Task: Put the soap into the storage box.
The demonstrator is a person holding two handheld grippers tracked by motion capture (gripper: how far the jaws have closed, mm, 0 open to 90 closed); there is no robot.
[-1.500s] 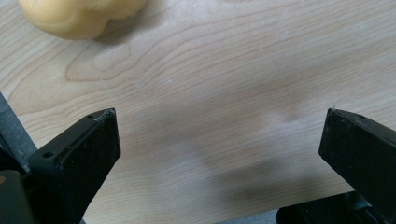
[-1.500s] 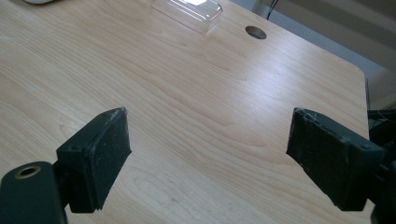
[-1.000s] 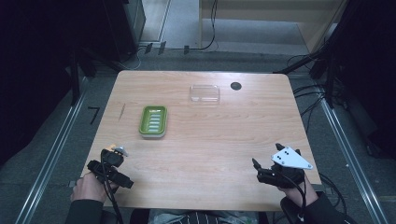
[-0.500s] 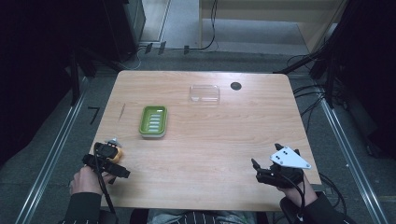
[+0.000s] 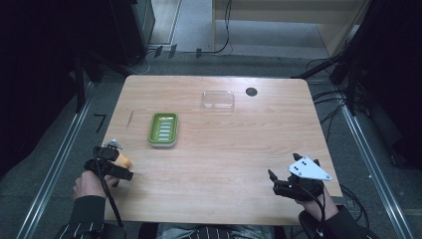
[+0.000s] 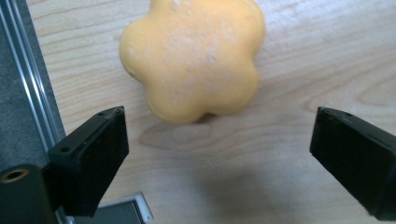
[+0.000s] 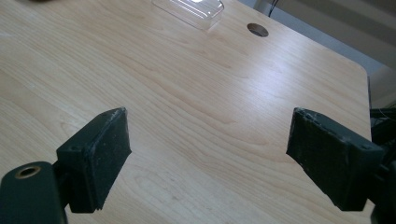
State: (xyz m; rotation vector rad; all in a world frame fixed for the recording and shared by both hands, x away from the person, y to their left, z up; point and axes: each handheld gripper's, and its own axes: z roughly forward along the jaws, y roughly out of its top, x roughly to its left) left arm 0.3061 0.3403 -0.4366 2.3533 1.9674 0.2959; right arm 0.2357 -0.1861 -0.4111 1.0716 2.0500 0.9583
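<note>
While the left claw [image 6: 219, 140] hung over the near-left corner of the tabletop [image 5: 239, 149], its jaws stood wide apart with nothing between them, and the orange flower-shaped piece [image 6: 194, 58] lay just ahead of the gap, resting flat on the wood. Seen from the left gripper view, the piece sat beyond the jaw tips and a little toward the left jaw rather than centred, so I judged that the coming move turned on carrying the claw forward and slightly over until the lobed body stood squarely between the pads. It had no real long axis, being about as broad as it was deep, so turning the claw seemed to matter less than centring it.

From the high view the piece [image 5: 124, 161] showed as a small orange patch right beside the left claw [image 5: 110, 162], close to the tabletop's left edge, with the green soap dish [image 5: 163, 130] farther in and up the table, near but apart. The clear lid [image 5: 218, 100] lay well beyond, toward the far edge.

The right claw [image 5: 278, 185] sat at the near-right corner, jaws also spread and empty, well apart from the piece; the left hand was plainly the nearer one.
</note>
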